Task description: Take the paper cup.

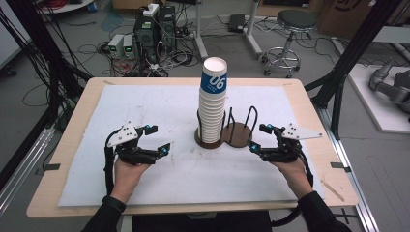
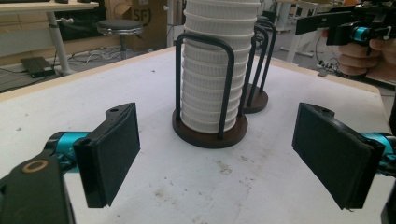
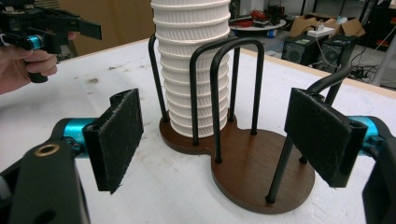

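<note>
A tall stack of paper cups (image 1: pixel 212 104) is standing in the left ring of a brown two-ring holder (image 1: pixel 238 135) near the desk (image 1: pixel 77 108) centre. The left hand-held gripper (image 1: pixel 153 140) and right hand-held gripper (image 1: pixel 258 137) are hovering either side, jaws apart, gripping nothing.

Ribbed white paper cups (image 1: pixel 212 104) stand in a glossy black wire rack (image 3: pixel 233 93) on a smooth dark wooden base (image 3: pixel 252 163); the counter's (image 1: pixel 145 101) white cover looks matt and stained.
</note>
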The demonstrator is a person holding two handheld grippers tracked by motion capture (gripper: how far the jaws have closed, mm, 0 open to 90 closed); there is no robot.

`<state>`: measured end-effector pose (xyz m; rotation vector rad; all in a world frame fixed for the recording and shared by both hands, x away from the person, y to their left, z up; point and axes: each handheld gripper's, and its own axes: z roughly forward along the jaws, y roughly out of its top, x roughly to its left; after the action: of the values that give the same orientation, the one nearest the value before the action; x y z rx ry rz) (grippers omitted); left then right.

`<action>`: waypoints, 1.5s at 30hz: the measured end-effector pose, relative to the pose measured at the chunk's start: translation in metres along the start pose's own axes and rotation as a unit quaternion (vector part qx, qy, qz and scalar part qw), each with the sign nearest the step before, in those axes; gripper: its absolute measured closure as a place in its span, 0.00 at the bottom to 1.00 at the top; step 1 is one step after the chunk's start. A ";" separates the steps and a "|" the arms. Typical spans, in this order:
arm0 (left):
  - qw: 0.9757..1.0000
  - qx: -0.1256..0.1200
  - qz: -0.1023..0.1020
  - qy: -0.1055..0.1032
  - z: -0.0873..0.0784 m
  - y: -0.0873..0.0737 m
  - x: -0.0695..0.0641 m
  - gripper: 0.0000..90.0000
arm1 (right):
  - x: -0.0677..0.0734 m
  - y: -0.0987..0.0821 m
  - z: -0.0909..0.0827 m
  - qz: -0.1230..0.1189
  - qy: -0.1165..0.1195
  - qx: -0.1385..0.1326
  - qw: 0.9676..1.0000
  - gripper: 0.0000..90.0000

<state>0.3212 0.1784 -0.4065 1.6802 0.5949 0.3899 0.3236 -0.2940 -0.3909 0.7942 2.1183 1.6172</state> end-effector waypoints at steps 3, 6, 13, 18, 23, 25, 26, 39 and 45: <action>1.000 0.001 0.000 0.001 0.000 0.000 0.000 0.17 | 0.000 0.000 0.000 0.001 0.003 -0.001 1.000 0.22; 1.000 -0.001 -0.002 0.001 -0.001 0.000 0.000 0.17 | 0.002 0.003 -0.004 0.006 0.006 -0.012 1.000 0.22; 1.000 -0.001 -0.003 -0.004 0.001 0.001 -0.002 0.17 | 0.007 0.019 -0.005 -0.003 0.012 -0.025 1.000 0.22; 1.000 -0.001 -0.005 -0.002 -0.002 0.001 -0.002 0.17 | 0.006 0.031 -0.001 -0.010 0.030 -0.026 0.999 0.22; 1.000 -0.003 -0.007 -0.004 -0.004 0.001 -0.001 0.17 | 0.003 0.043 0.007 -0.011 0.040 -0.026 0.999 0.19; 1.000 -0.002 -0.006 -0.006 -0.004 0.001 -0.001 0.17 | 0.003 0.049 0.012 -0.015 0.039 -0.029 0.999 0.19; 1.000 -0.003 -0.007 -0.006 -0.004 0.001 -0.001 0.17 | 0.003 0.052 0.015 -0.019 0.040 -0.032 0.998 0.19; 1.000 0.000 -0.009 -0.020 0.000 0.001 -0.002 0.17 | 0.004 0.086 0.058 -0.038 0.051 -0.017 0.998 0.19; 1.000 0.001 -0.009 -0.024 0.000 0.000 -0.003 0.17 | 0.003 0.093 0.074 -0.035 0.053 -0.006 0.998 0.19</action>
<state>0.3188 0.1759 -0.4059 1.6805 0.5742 0.3361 0.3854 -0.2186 -0.3226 0.6358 2.1814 1.6678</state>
